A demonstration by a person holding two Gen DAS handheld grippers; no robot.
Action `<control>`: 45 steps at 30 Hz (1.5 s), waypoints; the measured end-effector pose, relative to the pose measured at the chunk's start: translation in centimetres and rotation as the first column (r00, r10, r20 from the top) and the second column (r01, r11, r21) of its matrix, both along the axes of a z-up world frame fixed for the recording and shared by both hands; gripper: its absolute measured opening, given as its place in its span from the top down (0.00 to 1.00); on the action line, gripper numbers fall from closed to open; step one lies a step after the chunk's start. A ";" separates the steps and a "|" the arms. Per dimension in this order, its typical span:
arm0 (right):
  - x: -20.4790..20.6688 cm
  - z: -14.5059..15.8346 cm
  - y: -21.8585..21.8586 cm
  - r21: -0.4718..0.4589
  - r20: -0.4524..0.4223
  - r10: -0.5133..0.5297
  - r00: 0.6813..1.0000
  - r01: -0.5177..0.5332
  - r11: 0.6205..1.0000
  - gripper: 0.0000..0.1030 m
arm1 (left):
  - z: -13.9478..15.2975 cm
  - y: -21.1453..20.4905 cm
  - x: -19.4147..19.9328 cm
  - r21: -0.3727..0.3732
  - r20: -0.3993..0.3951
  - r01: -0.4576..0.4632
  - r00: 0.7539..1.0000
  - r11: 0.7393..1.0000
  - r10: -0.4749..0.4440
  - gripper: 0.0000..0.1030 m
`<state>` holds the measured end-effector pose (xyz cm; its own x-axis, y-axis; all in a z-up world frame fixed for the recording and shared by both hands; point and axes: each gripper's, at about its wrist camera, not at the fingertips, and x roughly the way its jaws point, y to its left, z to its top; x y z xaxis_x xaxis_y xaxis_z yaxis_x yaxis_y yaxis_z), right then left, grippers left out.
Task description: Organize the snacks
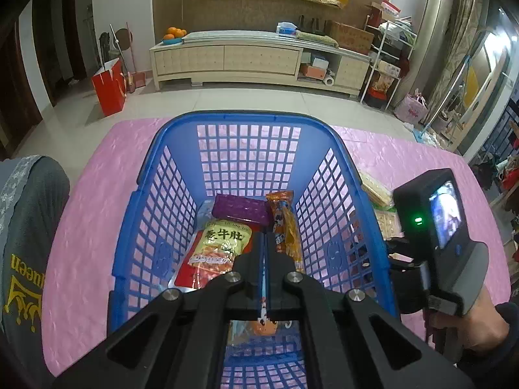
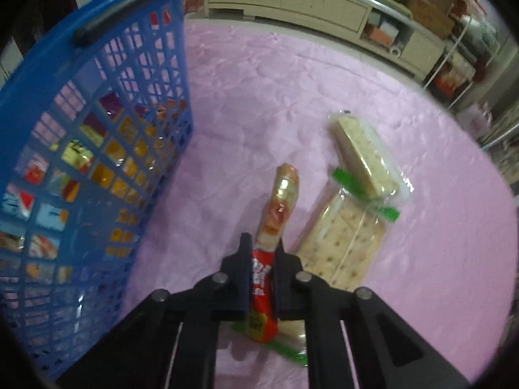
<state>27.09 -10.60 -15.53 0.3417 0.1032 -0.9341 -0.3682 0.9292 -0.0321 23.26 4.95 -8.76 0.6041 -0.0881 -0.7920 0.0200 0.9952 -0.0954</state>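
Black left fingers pinch a thin orange snack packet over the blue basket, with a yellow pouch at 11 o'clock inside; right fingers clamp a red sausage stick above the pink tabletop, cracker packs at 2 o'clock

Left tongs pinching orange snack packet over blue basket

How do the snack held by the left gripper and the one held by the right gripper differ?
The orange packet in the left gripper hangs inside the blue basket; the sausage stick in the right gripper is outside it, over the pink cloth. The packet is flat, the sausage round. Both are long and clamped.
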 end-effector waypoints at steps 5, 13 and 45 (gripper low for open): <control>-1.3 3.0 -1.0 0.092 0.032 -0.009 0.999 0.006 0.996 0.87 | 0.4 0.3 -0.4 -0.028 0.003 0.002 1.000 1.000 -0.002 0.95; -4.1 11.0 -0.3 0.179 0.162 0.012 0.987 -0.042 0.983 0.87 | 3.1 1.1 -2.2 -0.034 0.070 0.001 0.998 0.999 0.001 0.35; -6.7 9.6 12.2 0.138 0.134 0.239 0.962 -0.257 0.957 0.85 | 1.7 10.2 -6.3 0.008 0.055 -0.097 0.994 0.995 0.097 0.24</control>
<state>20.43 1.62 -5.89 0.3914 0.3362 -0.8566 -0.5897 0.8062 0.0470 16.98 15.15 -7.06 0.6520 -0.0188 -0.7580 -0.0716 0.9937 -0.0863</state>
